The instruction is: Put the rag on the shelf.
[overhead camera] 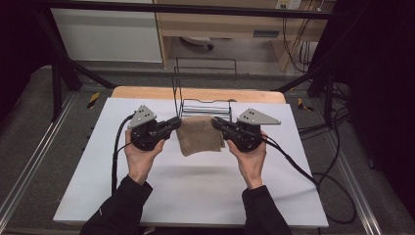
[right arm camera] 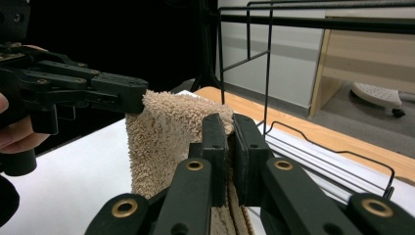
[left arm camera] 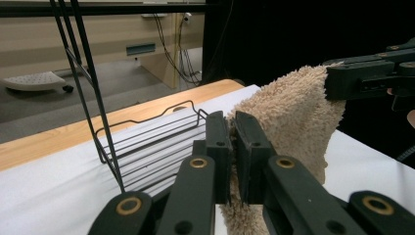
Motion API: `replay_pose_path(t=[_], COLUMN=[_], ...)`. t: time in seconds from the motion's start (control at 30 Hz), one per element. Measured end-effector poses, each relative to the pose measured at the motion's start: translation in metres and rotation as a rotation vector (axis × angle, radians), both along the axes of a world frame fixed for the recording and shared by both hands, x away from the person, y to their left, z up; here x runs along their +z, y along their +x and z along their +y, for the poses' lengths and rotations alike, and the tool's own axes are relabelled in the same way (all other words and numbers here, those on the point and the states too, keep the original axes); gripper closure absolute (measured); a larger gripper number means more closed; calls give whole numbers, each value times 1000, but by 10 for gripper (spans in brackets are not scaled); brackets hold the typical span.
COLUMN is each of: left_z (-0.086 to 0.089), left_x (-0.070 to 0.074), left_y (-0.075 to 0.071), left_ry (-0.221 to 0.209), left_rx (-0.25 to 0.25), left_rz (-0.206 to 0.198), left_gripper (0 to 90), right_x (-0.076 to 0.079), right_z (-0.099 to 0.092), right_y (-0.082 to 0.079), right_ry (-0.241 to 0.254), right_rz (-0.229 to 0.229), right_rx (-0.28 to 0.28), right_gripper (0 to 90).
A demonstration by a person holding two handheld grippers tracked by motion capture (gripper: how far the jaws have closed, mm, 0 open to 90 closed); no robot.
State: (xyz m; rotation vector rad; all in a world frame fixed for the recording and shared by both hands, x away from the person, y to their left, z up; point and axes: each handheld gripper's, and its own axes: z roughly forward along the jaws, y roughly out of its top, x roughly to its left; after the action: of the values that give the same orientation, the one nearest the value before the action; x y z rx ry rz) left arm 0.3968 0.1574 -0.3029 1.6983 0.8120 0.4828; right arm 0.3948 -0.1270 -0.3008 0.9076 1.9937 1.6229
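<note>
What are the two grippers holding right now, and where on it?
Both hold the tan towel: the left gripper pinches its upper left corner and the right gripper its upper right corner, so it hangs between them.

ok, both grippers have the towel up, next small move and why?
Probably carry it forward over the wire rack. The left gripper and right gripper each pinch a top corner of the beige towel, which hangs just in front of the rack, off the table.

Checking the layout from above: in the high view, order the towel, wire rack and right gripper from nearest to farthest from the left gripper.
1. Towel: clamped in the left gripper, just right of it.
2. Wire rack: behind the towel, up and right.
3. Right gripper: across the towel, on its far edge.
</note>
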Motion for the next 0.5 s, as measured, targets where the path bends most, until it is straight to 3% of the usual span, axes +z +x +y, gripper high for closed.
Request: replay_pose_path(t=[0.5], left_z=[-3], left_x=[19], left_y=[10], left_ry=[-41], left_rx=[7], left_rz=[-43], left_gripper=[852], right_x=[21], right_z=[0], right_y=[6], right_ry=[11], right_rz=[-65], right_rx=[-38], right_gripper=[852])
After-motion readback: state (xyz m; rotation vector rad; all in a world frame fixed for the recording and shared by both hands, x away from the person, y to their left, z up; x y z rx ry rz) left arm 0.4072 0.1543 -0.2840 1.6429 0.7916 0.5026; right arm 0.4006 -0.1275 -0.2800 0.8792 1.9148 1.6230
